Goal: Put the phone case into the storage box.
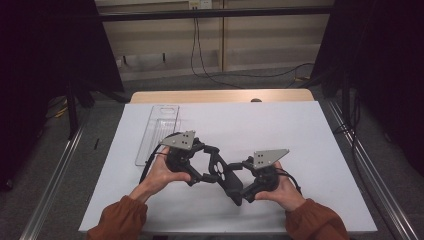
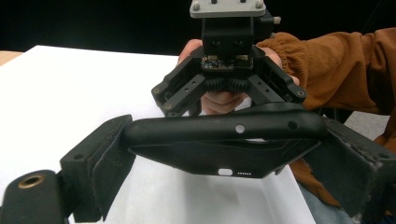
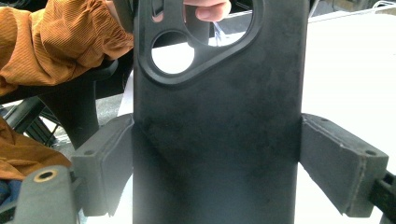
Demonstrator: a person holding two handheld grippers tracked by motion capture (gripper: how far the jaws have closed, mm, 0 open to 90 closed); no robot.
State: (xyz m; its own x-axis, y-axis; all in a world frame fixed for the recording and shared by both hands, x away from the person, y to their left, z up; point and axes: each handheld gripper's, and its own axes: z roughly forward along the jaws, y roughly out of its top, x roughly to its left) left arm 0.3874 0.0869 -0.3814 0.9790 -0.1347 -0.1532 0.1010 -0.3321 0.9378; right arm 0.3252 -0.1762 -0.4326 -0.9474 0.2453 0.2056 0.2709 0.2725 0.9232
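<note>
From the high view I can barely separate the black phone case (image 1: 226, 176) from the two black grippers, since it all merges into one dark mass over the white table (image 1: 310, 145). The left gripper (image 1: 212, 167) clamps the case across its long edges; in the left gripper view the case (image 2: 224, 140) lies crosswise between the pads, its far corners tucked behind them. The right gripper (image 1: 239, 187) grasps its lower body: in the right gripper view the case (image 3: 219, 140) stands upright between the pads (image 3: 343, 163), camera cut-out at the top, its top and bottom ends cut off by the frame. The case looks lifted just off the table, though I cannot be sure from these angles. My hands partly hide both gripper bodies.

A clear plastic tray (image 1: 156, 132) lies near the table's left edge, faint against the white and hard to outline. Open table surrounds the grippers to the right and beyond them, with a narrower strip toward the near edge.
</note>
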